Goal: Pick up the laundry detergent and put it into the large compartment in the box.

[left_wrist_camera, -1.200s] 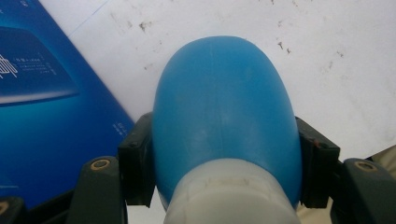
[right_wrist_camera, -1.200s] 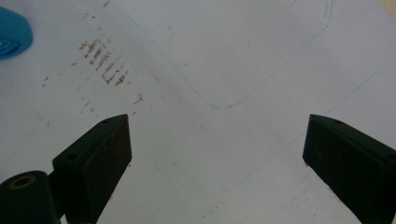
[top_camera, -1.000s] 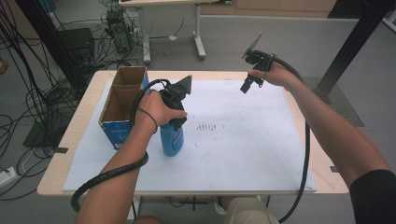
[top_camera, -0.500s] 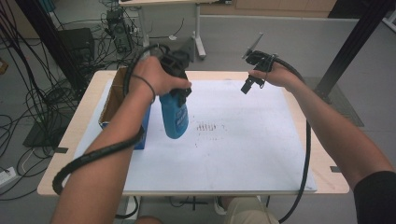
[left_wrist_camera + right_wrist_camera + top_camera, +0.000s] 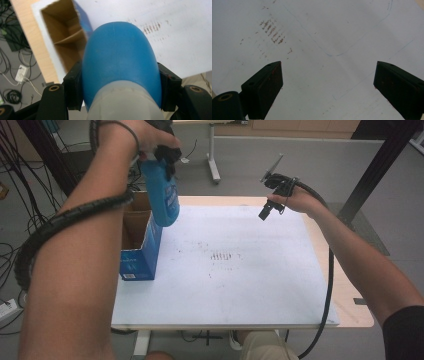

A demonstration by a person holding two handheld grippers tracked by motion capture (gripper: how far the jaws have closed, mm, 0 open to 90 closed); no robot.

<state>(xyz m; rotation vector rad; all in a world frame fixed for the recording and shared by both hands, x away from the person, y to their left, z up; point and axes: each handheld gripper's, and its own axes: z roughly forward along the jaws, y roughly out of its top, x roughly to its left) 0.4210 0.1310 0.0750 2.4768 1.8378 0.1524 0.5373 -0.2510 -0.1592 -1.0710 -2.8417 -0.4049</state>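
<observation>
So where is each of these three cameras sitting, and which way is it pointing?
High view: above the person's side, facing forward and down on the table; both forearms reach in.
Left gripper view: on the left gripper, looking along its jaws, shut on the blue bottle, down at the box.
Right gripper view: on the right gripper, jaws open, facing down.
All three share the rust-stained white sheet.

Blue bottle base cut off by frame bottom; cardboard box interior blurred, partly hidden.

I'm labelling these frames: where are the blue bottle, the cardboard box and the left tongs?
Blue bottle point(image 5: 162, 195), high view, its body.
Cardboard box point(image 5: 145, 251), high view, blue side wall.
Left tongs point(image 5: 120, 92), left gripper view, midway between fingertips.
</observation>
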